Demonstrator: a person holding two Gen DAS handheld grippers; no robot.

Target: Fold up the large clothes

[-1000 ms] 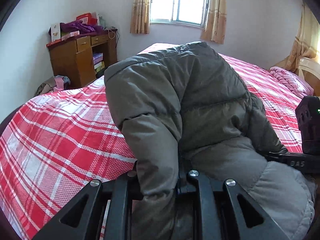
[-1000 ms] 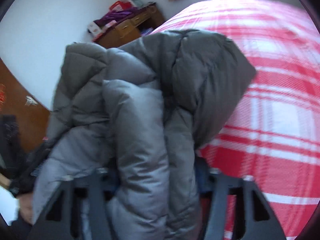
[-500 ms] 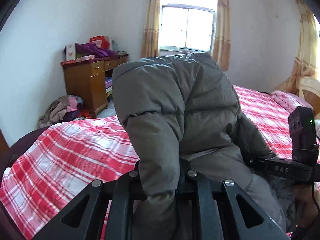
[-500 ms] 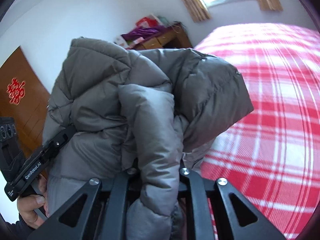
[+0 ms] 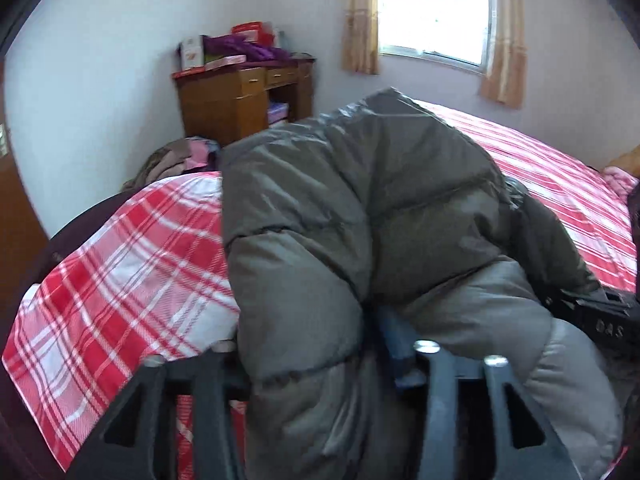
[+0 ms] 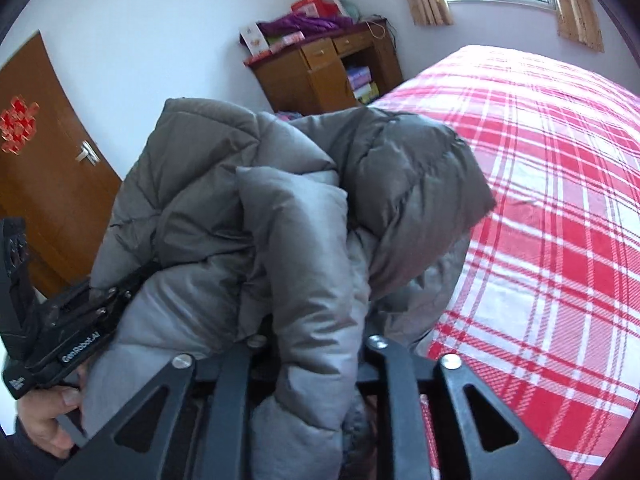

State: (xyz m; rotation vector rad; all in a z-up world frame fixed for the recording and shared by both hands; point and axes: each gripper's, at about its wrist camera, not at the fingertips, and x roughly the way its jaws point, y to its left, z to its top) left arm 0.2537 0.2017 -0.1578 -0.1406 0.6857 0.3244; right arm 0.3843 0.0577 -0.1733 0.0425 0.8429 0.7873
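Both grippers (image 5: 320,360) (image 6: 316,344) clamped (side by side)

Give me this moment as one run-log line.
left gripper: shut on jacket | right gripper: shut on jacket | jacket: bunched, held over bed | fold: unfinished

1 grey puffer jacket (image 6: 280,216), 2 hand-held grippers, 1 bed (image 6: 560,200), 1 wooden desk (image 5: 236,100), 1 window (image 5: 436,12), 1 door (image 6: 44,152)

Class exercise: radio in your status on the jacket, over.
Left gripper and right gripper both clamped on grey puffer jacket. Jacket bunched, held over plaid bed. Nothing in the way.
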